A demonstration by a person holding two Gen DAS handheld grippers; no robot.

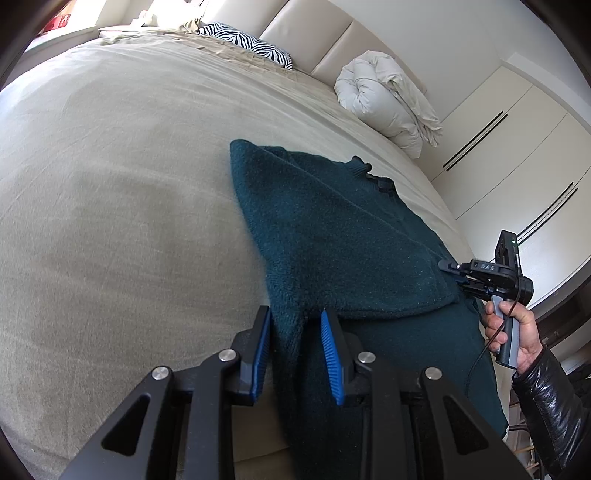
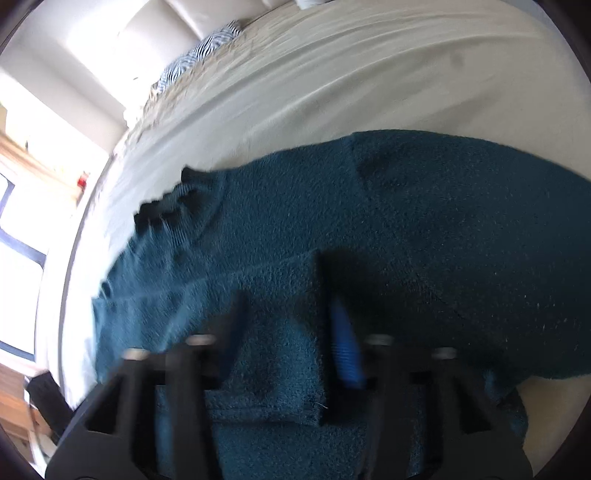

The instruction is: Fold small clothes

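Lying on the near right part of the bed (image 1: 110, 166): dark teal knit sweater (image 1: 332, 229), partly folded, one layer doubled over the body, collar toward the far right edge. Left gripper (image 1: 295, 350) at the near hem, jaws spread, a ridge of fabric standing between the blue pads (image 1: 330, 365); contact unclear. Right gripper (image 2: 288, 332) low over the sweater's right side, held in the person's hand (image 1: 517, 332); its view is motion-blurred, jaws look spread with a folded flap between them. Zebra-print pillow (image 1: 247, 42) and rolled white duvet (image 1: 384, 99) sit by the headboard (image 1: 314, 33).
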